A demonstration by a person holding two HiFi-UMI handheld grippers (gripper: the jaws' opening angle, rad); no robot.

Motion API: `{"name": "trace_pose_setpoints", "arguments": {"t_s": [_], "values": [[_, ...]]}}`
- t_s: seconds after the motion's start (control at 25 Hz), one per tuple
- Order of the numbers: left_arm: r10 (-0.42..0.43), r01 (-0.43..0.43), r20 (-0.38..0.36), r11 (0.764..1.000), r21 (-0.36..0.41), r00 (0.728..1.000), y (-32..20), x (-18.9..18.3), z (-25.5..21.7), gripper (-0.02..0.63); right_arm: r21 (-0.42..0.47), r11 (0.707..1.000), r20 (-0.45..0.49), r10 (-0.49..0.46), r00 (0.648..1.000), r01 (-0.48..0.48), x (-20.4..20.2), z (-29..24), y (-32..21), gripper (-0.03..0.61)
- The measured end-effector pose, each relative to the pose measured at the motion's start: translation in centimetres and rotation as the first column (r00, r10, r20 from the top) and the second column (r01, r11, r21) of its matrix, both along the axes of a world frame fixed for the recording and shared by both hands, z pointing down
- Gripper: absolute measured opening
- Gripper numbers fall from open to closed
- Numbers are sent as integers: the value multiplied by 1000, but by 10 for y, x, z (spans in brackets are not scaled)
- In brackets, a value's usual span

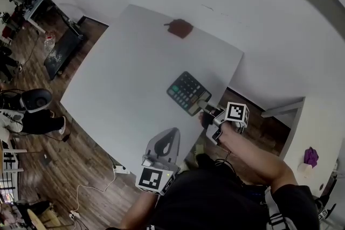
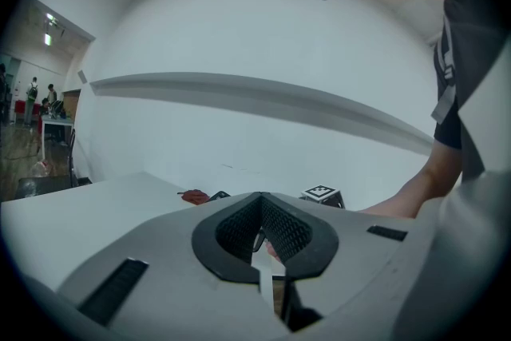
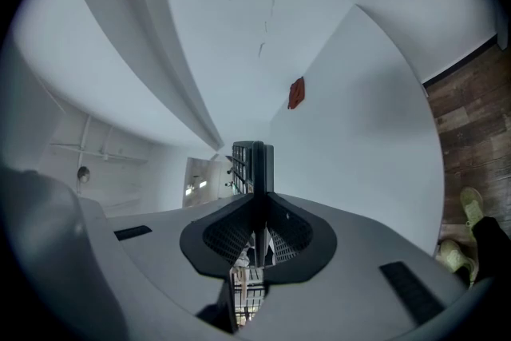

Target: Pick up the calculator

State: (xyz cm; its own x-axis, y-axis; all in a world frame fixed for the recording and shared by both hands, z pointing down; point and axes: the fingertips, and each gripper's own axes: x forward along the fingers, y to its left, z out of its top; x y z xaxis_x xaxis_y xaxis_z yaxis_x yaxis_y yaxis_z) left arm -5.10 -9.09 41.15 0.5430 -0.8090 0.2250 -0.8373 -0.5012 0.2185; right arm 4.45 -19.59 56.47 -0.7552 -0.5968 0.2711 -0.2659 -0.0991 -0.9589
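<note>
Calculator (image 1: 187,92) lay close to the right edge of the white table (image 1: 124,72), its near end clamped edge-on between the jaws of the right gripper (image 1: 205,106), which reached in from past that edge. Whether it was off the surface could not be told. The left gripper (image 1: 170,132) hung at the table's near edge, jaws closed on nothing. A reddish-brown lump (image 1: 179,28) sat by the far edge, well apart; bare tabletop spread to the left.

We find the counter (image 1: 118,83) mostly bare; only the calculator (image 1: 186,91) near its right edge and a reddish-brown object (image 1: 179,28) at its far edge obstruct.
</note>
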Motion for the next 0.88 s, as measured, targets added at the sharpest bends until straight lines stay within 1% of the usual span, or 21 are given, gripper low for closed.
{"name": "trace_pose_setpoints", "arguments": {"t_s": [0.16,0.28,0.52,0.88], "values": [[17,-16,-10,999,45,1000,2,4,-9,6,38,999,32,-6,999,5,-3,-29,5,52],[18,-18,-6,998,53,1000,4,7,-16,6,51,999,48,-6,999,3,-5,-46,11,52],[43,-41,-25,994,100,999,7,14,-31,6,106,994,98,-18,995,7,-8,-85,24,52],[70,-64,-35,986,152,997,11,19,-50,6,209,978,139,-47,989,18,-11,-138,40,52]]}}
